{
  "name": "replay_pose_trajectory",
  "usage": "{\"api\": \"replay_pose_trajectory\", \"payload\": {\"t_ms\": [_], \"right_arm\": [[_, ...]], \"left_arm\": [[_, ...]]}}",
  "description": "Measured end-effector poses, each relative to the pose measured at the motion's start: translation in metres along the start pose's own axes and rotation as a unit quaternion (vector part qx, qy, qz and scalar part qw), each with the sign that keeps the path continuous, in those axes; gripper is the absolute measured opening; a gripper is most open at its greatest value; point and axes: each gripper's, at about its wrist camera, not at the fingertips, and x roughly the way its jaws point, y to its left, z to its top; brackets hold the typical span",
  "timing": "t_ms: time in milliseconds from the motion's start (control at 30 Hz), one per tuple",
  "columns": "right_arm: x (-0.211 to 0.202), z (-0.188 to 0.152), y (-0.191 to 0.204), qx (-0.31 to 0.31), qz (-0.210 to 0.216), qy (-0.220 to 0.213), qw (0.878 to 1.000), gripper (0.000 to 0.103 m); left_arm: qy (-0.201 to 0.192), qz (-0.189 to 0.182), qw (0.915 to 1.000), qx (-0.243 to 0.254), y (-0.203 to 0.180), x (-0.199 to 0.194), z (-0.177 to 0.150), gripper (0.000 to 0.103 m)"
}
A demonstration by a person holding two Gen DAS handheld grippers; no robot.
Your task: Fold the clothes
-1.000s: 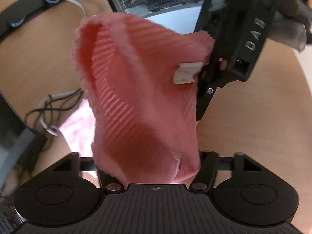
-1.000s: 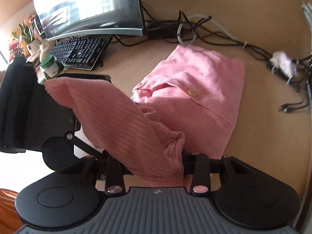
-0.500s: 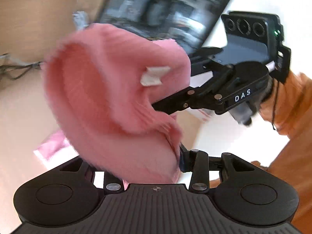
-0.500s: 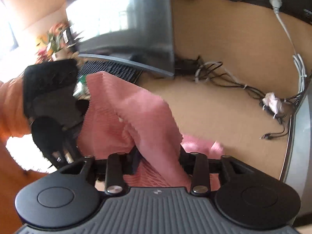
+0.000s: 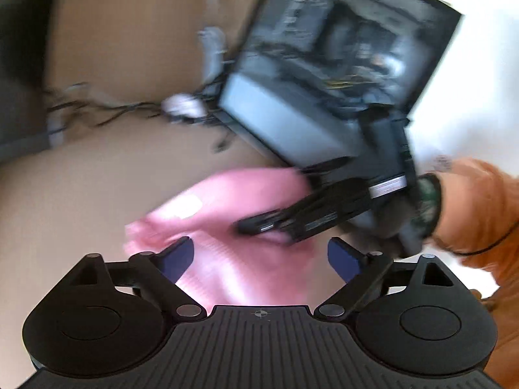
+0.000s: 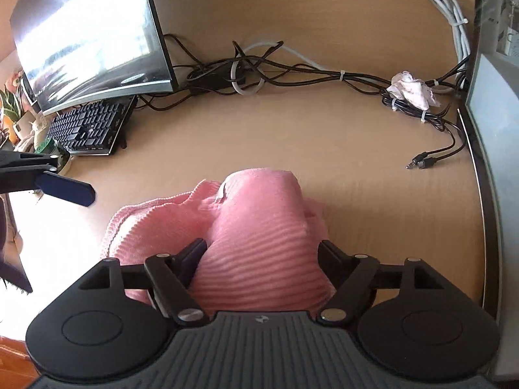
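Both tools have just let go: a second ago each pinched the pink ribbed knit garment [image 6: 259, 243] and held it in the air; now it lies bunched on the tan wooden desk [image 6: 324, 136]. The left gripper [image 5: 261, 256] is opening wide, pads clear of cloth. The right gripper [image 6: 261, 253] is opening too, the mound between its jaws but not pinched. I judge this fold laid down. The garment sits at six o'clock, rumpled and humped, one flap doubled over.
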Motion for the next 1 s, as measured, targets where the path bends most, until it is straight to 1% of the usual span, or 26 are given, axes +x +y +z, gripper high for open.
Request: {"api": "replay_pose_trajectory", "payload": {"t_ms": [100,167,200,267,300,333,433,533,600,633,667,733,800,867,933,967,1000], "right_arm": [[-0.017,0.000,0.007,-0.018,-0.023,-0.021,0.999,0.079],[-0.036,0.001,0.016,-0.035,-0.053,-0.055,0.996,0.079],[-0.044,-0.001,0.022,-0.048,-0.073,-0.075,0.993,0.081],[-0.059,-0.006,0.035,-0.081,-0.117,-0.114,0.983,0.084],[-0.060,-0.010,0.040,-0.095,-0.143,-0.122,0.977,0.087],[-0.054,-0.014,0.041,-0.101,-0.162,-0.114,0.975,0.088],[-0.012,-0.027,0.030,-0.092,-0.186,-0.059,0.976,0.089],[0.010,-0.034,0.009,-0.046,-0.182,-0.044,0.981,0.092],[0.010,-0.036,0.000,-0.014,-0.170,-0.040,0.985,0.092],[0.006,-0.038,0.002,-0.019,-0.171,-0.044,0.984,0.092],[0.001,-0.039,0.005,-0.028,-0.174,-0.048,0.983,0.092],[-0.016,-0.040,0.012,-0.021,-0.175,-0.060,0.983,0.092],[-0.036,-0.041,0.018,0.001,-0.156,-0.074,0.985,0.092],[-0.048,-0.045,0.025,0.012,-0.137,-0.078,0.987,0.093],[-0.032,-0.054,0.025,0.009,-0.148,-0.053,0.987,0.093],[-0.021,-0.058,0.024,0.007,-0.157,-0.037,0.987,0.094],[-0.012,-0.061,0.019,0.014,-0.158,-0.032,0.987,0.100]], "left_arm": [[0.035,-0.012,0.9990,0.023,-0.005,0.042,0.006,0.094],[0.050,-0.010,0.9983,0.028,-0.004,0.057,0.000,0.094],[0.058,-0.008,0.9978,0.030,-0.003,0.065,-0.003,0.094],[0.058,-0.009,0.9979,0.029,0.000,0.068,-0.007,0.094],[0.056,-0.011,0.9981,0.023,0.002,0.067,-0.008,0.094],[0.054,-0.014,0.9983,0.018,0.005,0.064,-0.009,0.094],[0.049,-0.014,0.9985,0.017,0.011,0.056,-0.008,0.094],[0.027,-0.023,0.9992,0.015,0.016,0.035,0.002,0.094],[0.008,-0.036,0.9993,-0.002,0.022,0.026,0.010,0.095],[0.004,-0.039,0.9992,-0.011,0.026,0.027,0.013,0.095],[0.007,-0.039,0.9990,-0.019,0.028,0.032,0.014,0.095],[0.021,-0.040,0.9986,-0.029,0.030,0.044,0.010,0.095],[0.043,-0.038,0.9980,-0.024,0.027,0.058,0.000,0.095],[0.055,-0.029,0.9980,-0.011,0.022,0.067,-0.009,0.095],[0.052,-0.024,0.9983,-0.011,0.019,0.069,-0.014,0.097],[0.054,-0.018,0.9982,-0.018,0.018,0.071,-0.016,0.096],[0.060,-0.001,0.9981,-0.016,0.017,0.073,-0.017,0.095]]}}
